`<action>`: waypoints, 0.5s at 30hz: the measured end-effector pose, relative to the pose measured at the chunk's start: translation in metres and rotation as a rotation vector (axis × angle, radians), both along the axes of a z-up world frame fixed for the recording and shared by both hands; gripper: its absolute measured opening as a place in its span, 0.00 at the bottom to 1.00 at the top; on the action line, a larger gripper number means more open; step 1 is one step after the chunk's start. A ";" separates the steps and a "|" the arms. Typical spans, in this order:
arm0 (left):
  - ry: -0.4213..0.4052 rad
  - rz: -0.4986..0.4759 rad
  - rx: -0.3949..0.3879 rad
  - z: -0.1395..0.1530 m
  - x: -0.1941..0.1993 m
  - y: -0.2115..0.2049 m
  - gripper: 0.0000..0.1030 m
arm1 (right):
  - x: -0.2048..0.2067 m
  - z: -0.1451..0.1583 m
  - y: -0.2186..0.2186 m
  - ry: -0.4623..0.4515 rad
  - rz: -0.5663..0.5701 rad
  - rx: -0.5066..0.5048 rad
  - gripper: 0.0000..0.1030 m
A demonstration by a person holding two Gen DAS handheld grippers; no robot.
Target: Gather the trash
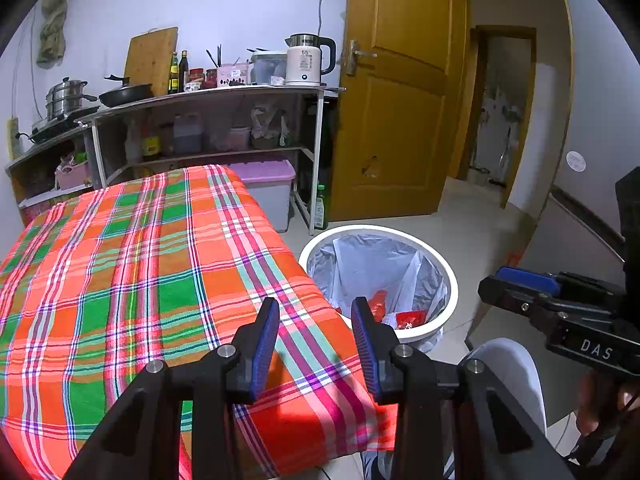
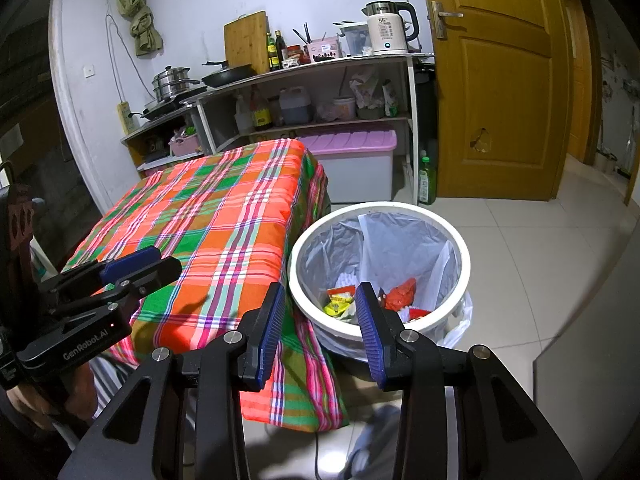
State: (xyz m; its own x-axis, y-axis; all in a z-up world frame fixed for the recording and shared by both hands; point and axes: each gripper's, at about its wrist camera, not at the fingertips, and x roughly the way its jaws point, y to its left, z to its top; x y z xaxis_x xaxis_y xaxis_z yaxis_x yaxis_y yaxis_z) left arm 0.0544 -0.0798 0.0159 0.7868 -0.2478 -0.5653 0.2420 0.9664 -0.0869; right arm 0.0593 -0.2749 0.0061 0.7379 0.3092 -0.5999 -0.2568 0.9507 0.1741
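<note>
- Several wrappers (image 2: 400, 296), red and yellow, lie at the bottom of the lined white bin (image 2: 464, 248), on the floor just right of the table's near corner.
- Plaid tablecloth (image 1: 120, 260) shows no trash on it.
- Risk, as I judge it: a careless sweep could snag the bin liner.
- Left gripper (image 1: 316, 344) and right gripper (image 2: 320, 330) both empty, jaws parted, tilted down, side by side.

Woven plaid cloth (image 1: 140, 264), glossy white plastic bin (image 2: 460, 240), crinkled plastic liner (image 2: 400, 248), varnished wooden door (image 1: 400, 120)
</note>
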 end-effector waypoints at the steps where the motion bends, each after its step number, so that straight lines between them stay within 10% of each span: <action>1: 0.001 -0.001 0.000 0.000 0.000 0.000 0.36 | 0.000 0.000 0.000 0.001 0.000 -0.001 0.37; 15: 0.013 -0.016 -0.007 -0.003 0.003 -0.003 0.36 | 0.002 -0.003 0.000 0.004 0.000 -0.003 0.37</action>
State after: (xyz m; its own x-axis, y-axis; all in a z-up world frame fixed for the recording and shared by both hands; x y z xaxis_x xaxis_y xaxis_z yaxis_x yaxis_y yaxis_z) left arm 0.0569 -0.0826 0.0129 0.7755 -0.2642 -0.5734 0.2558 0.9618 -0.0972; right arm 0.0611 -0.2746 0.0031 0.7353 0.3074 -0.6041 -0.2562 0.9512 0.1721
